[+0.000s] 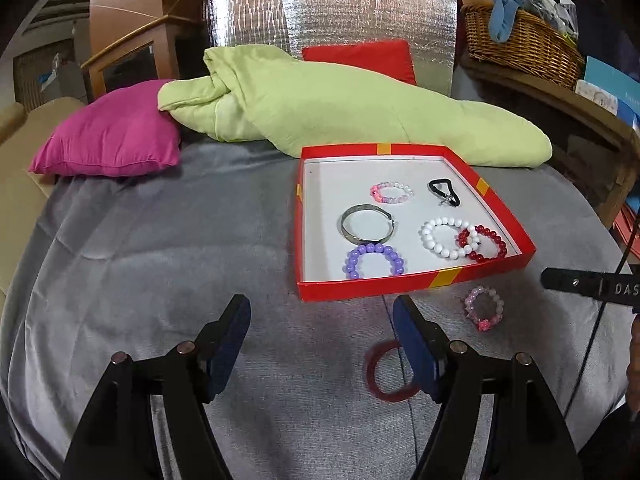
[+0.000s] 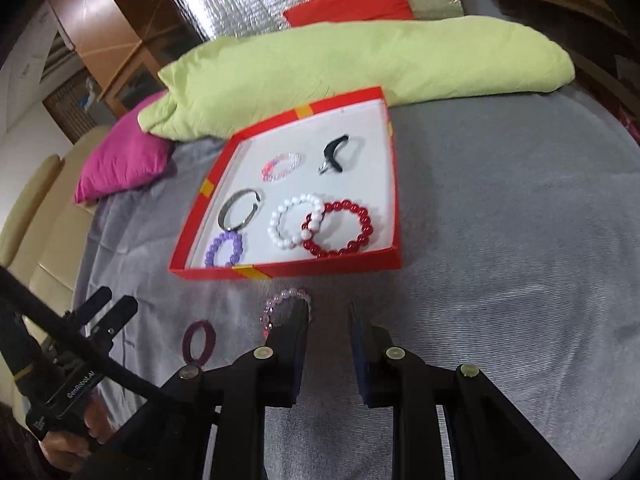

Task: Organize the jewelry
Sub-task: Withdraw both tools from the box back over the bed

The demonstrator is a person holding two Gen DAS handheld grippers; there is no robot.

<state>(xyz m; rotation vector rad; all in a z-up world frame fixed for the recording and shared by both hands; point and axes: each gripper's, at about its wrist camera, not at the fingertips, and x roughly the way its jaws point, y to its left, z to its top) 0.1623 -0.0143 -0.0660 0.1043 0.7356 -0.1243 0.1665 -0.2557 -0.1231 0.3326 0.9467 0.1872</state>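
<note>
beaded bracelets (image 1: 442,237) fill red box (image 1: 418,283); left tongs (image 1: 322,309) gape empty, right tongs (image 2: 329,307) narrowly parted, empty.

Grey blanket (image 1: 160,260); silver foil panel (image 1: 332,16) behind; wicker basket (image 1: 520,40); wooden cabinet (image 1: 128,20).

The left tool (image 1: 322,312) points forward and downward over the near part of the bed, its two blue-padded fingers (image 1: 230,344) spread wide with nothing between them. In the right wrist view the same tool (image 2: 114,306) shows at the lower left, carried by a hand (image 2: 86,428) wrapped around its black handle, with a dark cable running across it.

The right tool (image 2: 329,312) also tilts downward over the bed's near edge, its fingers (image 2: 294,344) drawn fairly close together with a narrow gap left, pressing on nothing. In the left wrist view one black finger of it (image 1: 588,286) reaches in from the right edge.
</note>
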